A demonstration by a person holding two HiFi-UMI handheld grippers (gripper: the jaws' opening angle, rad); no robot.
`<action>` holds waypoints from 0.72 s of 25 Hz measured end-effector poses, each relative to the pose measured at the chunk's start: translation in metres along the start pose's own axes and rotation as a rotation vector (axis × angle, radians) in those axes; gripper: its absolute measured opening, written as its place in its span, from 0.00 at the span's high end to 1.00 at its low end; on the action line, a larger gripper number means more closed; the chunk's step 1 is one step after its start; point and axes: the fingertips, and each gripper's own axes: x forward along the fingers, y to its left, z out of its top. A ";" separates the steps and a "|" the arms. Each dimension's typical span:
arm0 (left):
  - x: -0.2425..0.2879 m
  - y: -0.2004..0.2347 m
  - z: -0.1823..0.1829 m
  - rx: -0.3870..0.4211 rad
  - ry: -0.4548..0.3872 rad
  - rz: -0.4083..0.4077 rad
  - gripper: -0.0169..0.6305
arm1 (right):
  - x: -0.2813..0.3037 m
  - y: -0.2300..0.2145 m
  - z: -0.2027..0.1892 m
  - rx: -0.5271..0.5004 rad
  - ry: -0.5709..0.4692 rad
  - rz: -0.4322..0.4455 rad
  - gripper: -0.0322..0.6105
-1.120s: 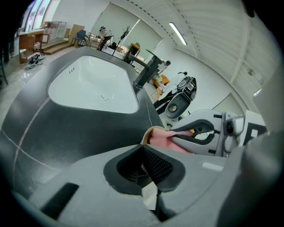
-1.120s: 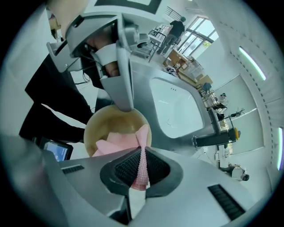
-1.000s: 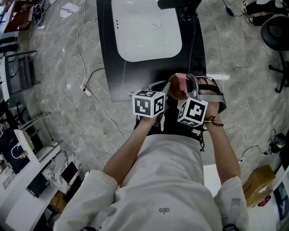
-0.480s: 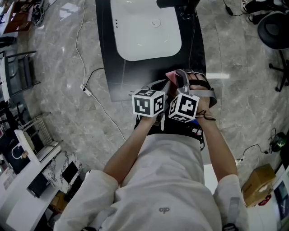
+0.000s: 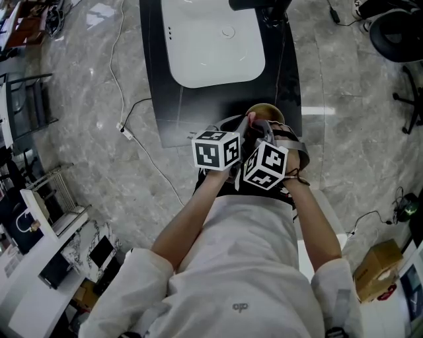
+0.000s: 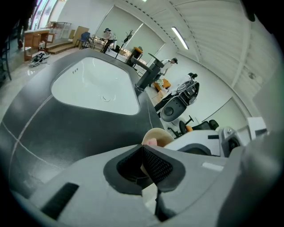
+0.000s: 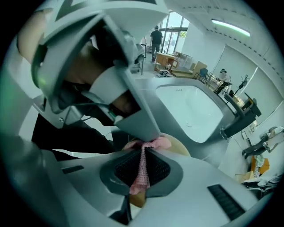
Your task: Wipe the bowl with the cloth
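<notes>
A tan bowl [image 5: 268, 112] is held over the near edge of the black counter [image 5: 155, 99]. My left gripper [image 6: 143, 148] is shut on the rim of the bowl [image 6: 160, 134]. My right gripper [image 7: 143, 153] is shut on the pink checked cloth [image 7: 142, 170], which runs up between the pads and bunches inside the bowl [image 7: 181, 147]. In the head view the two marker cubes sit side by side, left [image 5: 217, 150] and right [image 5: 266, 165], with the jaws crowded at the bowl's near rim. A bit of the cloth [image 6: 151, 142] shows inside the bowl.
A white sink basin [image 5: 211, 43] is set in the counter beyond the bowl, with a dark faucet [image 5: 261, 5] at its far side. A white cable [image 5: 125, 129] trails over the marble floor at the left. Shelves and boxes stand further off.
My right gripper has swung left and closer to the left one, taking the pink cloth down into the bowl. The bowl's tan rim now shows beyond the jaws. The left gripper has hardly moved.
</notes>
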 end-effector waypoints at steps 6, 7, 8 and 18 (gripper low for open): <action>0.000 0.002 -0.002 0.004 0.001 0.010 0.95 | -0.011 0.023 -0.014 -0.067 0.013 0.115 0.93; 0.001 0.001 -0.001 0.004 0.002 0.010 0.95 | -0.013 0.023 -0.019 -0.089 0.026 0.126 0.93; 0.001 0.001 -0.002 0.006 0.003 0.011 0.95 | -0.015 0.022 -0.025 -0.116 0.045 0.130 0.93; 0.000 -0.003 -0.004 0.032 0.020 0.018 0.95 | 0.003 -0.020 -0.053 -0.358 0.231 -0.062 0.93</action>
